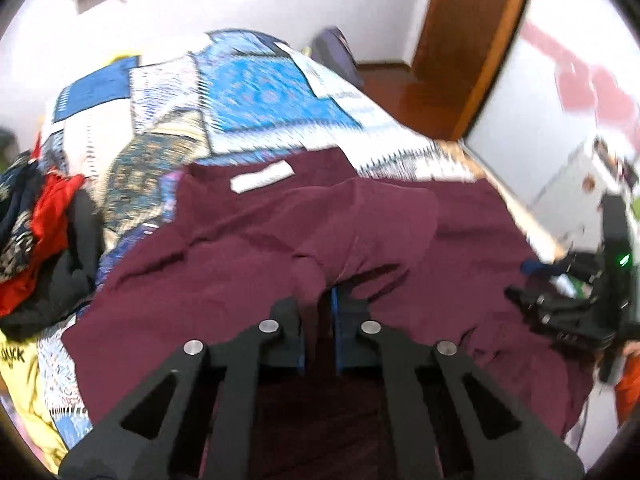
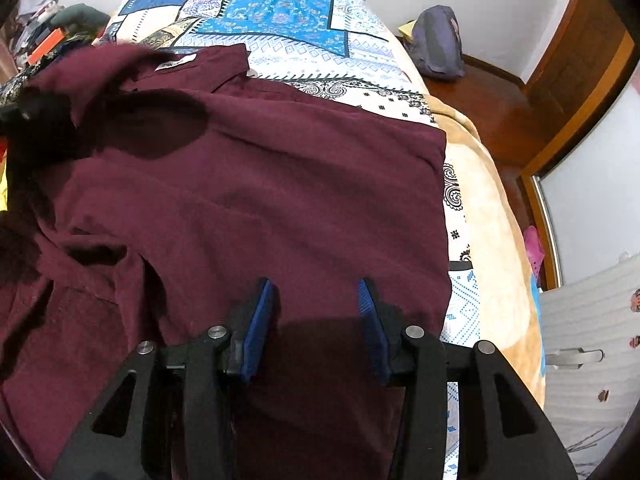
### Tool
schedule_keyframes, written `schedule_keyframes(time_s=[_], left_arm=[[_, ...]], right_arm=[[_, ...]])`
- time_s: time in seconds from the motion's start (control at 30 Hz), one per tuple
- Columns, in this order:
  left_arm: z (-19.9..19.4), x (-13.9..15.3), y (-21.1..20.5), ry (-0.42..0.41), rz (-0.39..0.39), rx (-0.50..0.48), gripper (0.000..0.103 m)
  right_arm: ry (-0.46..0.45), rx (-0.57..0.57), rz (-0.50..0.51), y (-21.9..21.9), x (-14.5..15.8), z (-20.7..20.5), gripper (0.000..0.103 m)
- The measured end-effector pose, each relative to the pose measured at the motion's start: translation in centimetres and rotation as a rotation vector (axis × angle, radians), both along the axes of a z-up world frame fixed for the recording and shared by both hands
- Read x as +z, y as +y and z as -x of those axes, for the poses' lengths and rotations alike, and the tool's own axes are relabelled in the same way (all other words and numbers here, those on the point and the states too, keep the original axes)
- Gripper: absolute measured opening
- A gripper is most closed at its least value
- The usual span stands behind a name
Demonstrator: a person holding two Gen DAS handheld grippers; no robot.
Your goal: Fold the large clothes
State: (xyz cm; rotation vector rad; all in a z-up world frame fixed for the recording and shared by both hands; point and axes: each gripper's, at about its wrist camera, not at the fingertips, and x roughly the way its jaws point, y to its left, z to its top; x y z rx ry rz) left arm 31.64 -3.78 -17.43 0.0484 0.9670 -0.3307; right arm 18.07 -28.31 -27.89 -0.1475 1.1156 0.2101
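A: Now, I am pinching a raised fold of the maroon shirt (image 1: 248,240) in the left gripper (image 1: 320,320); its jaws are closed on the cloth.

B: And the right gripper (image 2: 316,320)?

A: I am holding it with jaws parted, nothing between them, over the shirt's near right part. The shirt is lying spread on the patchwork bedspread (image 2: 280,12).

B: Handling?

A: I am judging it soft, light and limp, sagging wherever unsupported; the hem corners or shoulder seams are looking the best holds.

B: Any writing?

A: The white neck label (image 1: 262,176) is too blurred to read; a yellow garment (image 1: 20,380) at near left is showing letters ending "UCK".
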Motion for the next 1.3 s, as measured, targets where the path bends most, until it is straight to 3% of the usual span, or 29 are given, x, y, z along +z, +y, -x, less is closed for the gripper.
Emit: schedule_keyframes(time_s=[0.33,0.43,0.53,0.77,0.9,1.0,1.2,1.3], left_arm=[[2.8,7.1,10.9,-0.121,0.23,0.271,0.001],[4.0,6.8,13.9,-0.112,0.282,0.336,0.001],[5.3,4.5,16.4,-0.058,0.326,0.392,0.001],[7.9,-3.7,18.7,0.122,0.309,0.461,0.003],[8.6,-6.3,18.6,0.174,0.27,0.46,0.016],[8.9,-6.6,18.4,0.172,0.243,0.454,0.022],[10.3,-5.6,19.5,0.163,0.224,0.422,0.024],[11.2,-4.6,20.0,0.153,0.199,0.416,0.031]], right_arm=[[-0.094,0.04,-0.056,2.0,4.8,-1.4,0.041],[-0.106,0.072,-0.065,3.8,5.3,-1.6,0.041],[-0.077,0.111,-0.036,5.7,3.9,-1.7,0.041],[-0.006,0.167,0.05,7.8,1.0,-1.2,0.041],[0.008,0.148,0.04,7.6,1.3,-1.3,0.041],[0.013,0.132,0.033,7.3,1.4,-1.2,0.041],[-0.001,0.111,0.017,6.4,2.2,-0.9,0.041],[-0.02,0.093,0.001,5.4,3.1,-0.8,0.041]])
